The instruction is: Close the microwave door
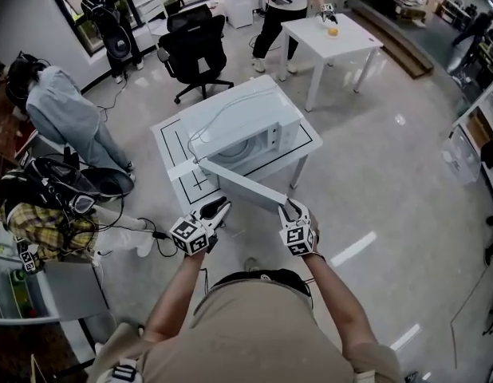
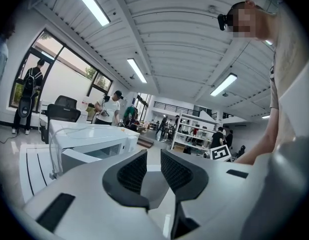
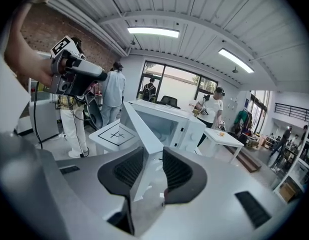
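Door (image 3: 138, 125) edge lost inside right gripper (image 3: 153, 159)

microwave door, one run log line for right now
microwave door: open, swung out | right tongs: shut on door's free edge | left tongs: open, empty

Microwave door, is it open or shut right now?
Open. The door stands swung wide from the microwave, cavity exposed, its free edge in the jaws of the right gripper.

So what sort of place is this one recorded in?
Likely an open lab or office workspace, not a kitchen: the microwave sits on a marked white table, with an office chair and storage shelves nearby.
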The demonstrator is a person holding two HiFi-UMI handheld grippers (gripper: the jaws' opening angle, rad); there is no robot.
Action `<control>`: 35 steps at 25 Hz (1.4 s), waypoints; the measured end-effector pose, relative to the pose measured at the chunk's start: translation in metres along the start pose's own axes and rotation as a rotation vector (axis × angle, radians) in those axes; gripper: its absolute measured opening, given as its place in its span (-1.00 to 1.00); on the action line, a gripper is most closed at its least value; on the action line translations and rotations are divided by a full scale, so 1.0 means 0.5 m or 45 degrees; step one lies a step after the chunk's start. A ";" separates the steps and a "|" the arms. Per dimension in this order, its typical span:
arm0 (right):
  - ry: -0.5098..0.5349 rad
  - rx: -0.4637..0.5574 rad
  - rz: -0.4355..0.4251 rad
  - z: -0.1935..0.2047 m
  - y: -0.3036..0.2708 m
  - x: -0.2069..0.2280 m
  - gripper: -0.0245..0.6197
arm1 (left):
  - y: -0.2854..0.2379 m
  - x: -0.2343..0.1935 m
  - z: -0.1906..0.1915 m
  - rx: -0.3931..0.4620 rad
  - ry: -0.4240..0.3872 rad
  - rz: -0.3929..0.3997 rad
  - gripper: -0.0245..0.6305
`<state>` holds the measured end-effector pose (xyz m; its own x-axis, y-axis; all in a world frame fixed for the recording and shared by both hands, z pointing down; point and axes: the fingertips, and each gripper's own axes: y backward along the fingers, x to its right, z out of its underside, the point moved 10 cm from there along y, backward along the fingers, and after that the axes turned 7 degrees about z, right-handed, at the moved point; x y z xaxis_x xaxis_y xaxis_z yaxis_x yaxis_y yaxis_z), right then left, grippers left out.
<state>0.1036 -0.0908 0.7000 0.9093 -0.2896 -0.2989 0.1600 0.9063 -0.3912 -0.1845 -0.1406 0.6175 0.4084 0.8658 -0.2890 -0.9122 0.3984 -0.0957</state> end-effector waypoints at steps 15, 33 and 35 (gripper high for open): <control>0.041 0.057 -0.079 -0.006 -0.089 0.100 -0.53 | -0.049 -0.001 -0.008 0.045 0.039 -0.233 -0.70; 0.209 0.114 -0.135 -0.041 -0.230 0.202 -0.38 | -0.125 0.003 -0.046 0.063 0.023 -0.412 -0.70; 0.221 0.121 -0.131 -0.048 -0.244 0.212 -0.36 | -0.126 0.000 -0.051 0.080 0.023 -0.434 -0.70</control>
<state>0.1713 -0.2396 0.6954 0.8080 -0.4231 -0.4100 0.2913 0.8918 -0.3461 -0.1278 -0.1733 0.5990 0.6885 0.6742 -0.2674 -0.7192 0.6823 -0.1314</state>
